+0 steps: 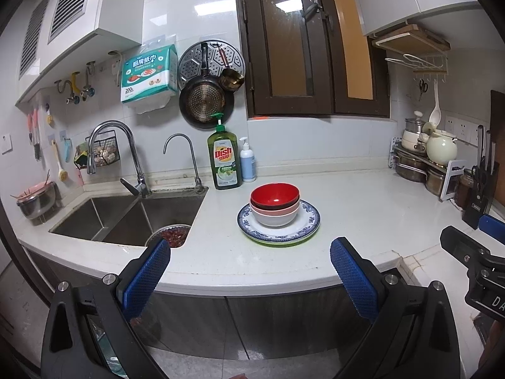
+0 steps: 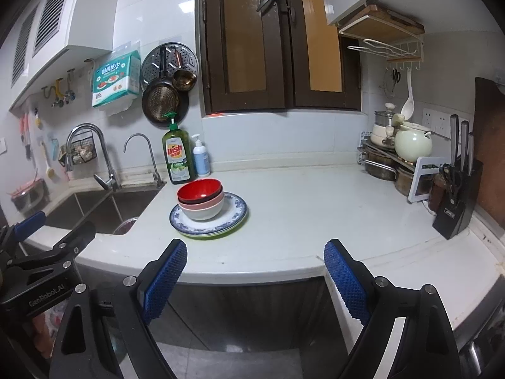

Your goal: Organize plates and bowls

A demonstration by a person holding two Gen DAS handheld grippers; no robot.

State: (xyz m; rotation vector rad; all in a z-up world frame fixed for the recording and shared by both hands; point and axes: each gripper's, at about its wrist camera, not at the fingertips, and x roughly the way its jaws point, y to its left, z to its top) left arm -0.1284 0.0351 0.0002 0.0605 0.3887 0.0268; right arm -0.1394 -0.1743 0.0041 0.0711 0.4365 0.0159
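A stack of bowls sits on stacked plates on the white counter: a red bowl (image 1: 274, 195) on top, a pink bowl (image 1: 277, 211) under it, a white bowl (image 1: 274, 219) at the bottom. The top plate (image 1: 307, 218) is white with a blue rim, and a green plate edge (image 1: 284, 242) shows beneath. The same stack shows in the right wrist view, with the red bowl (image 2: 199, 190) over the blue-rimmed plate (image 2: 235, 210). My left gripper (image 1: 251, 252) is open and empty, short of the counter's front edge. My right gripper (image 2: 255, 254) is open and empty, to the stack's right.
A double sink (image 1: 126, 218) lies left of the stack with a strainer of red food (image 1: 175, 233). Dish soap (image 1: 224, 158) and a pump bottle (image 1: 247, 161) stand behind. Pots and a kettle (image 1: 440, 148) fill the right corner, next to a knife block (image 2: 459, 202).
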